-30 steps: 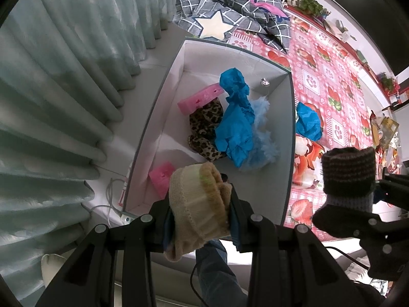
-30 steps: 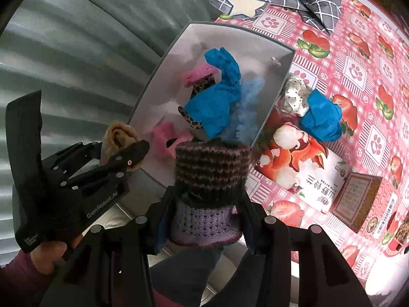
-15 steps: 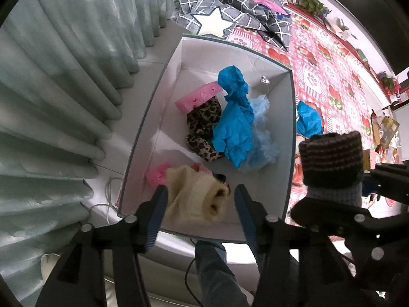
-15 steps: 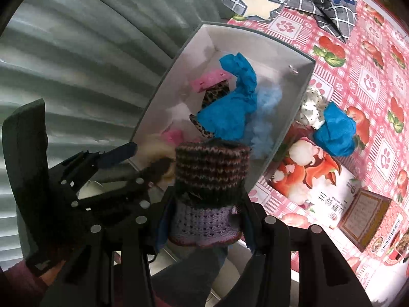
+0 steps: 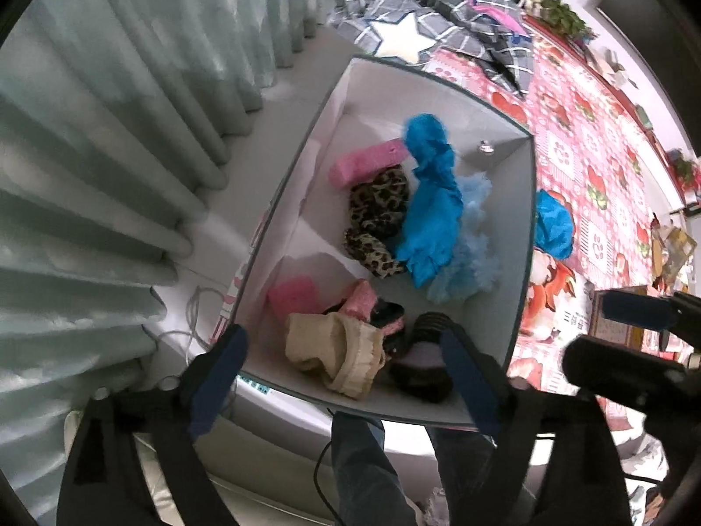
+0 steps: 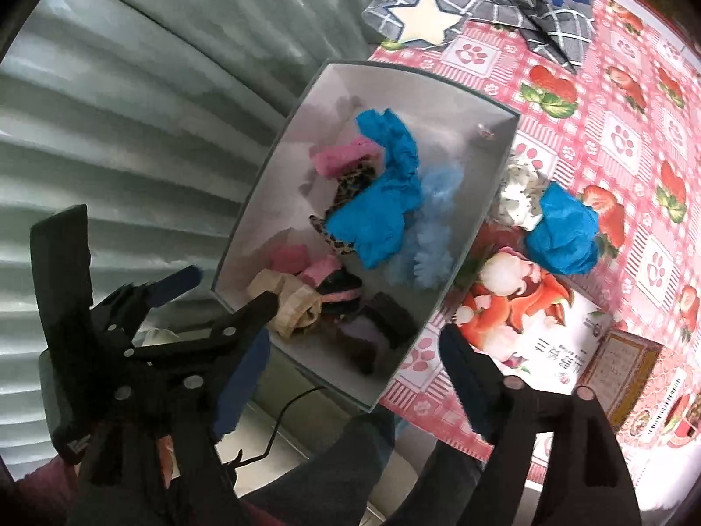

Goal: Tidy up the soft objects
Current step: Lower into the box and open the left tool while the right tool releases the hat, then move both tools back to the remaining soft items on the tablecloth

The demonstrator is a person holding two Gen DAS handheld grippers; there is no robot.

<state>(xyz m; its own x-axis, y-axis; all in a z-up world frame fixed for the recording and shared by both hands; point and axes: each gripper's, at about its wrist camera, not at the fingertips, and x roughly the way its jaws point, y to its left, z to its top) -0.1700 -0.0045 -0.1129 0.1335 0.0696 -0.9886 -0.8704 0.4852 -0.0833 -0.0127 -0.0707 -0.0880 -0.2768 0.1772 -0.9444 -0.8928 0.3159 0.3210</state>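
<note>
Left wrist view: my left gripper (image 5: 346, 377) is opening, empty, above the white fabric box (image 5: 523, 236); the cream knitted sock (image 5: 333, 350) lies at its near edge.

Right wrist view: my right gripper (image 6: 350, 377) is opening, empty; the brown-and-purple knitted sock (image 6: 377, 328) lies inside the near corner. A blue crumpled cloth (image 6: 563, 236) and a white speckled cloth (image 6: 519, 193) remain outside, against the box's right wall.

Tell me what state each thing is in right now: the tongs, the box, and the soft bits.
Left tongs: opening, nothing between them.
Right tongs: opening, nothing between them.
White box: open-topped, partly filled.
Cream sock: lying loose in the box's near end.
Striped knit sock: lying in the box beside the cream one.
Blue cloth: crumpled on the tablecloth, outside the box.
</note>
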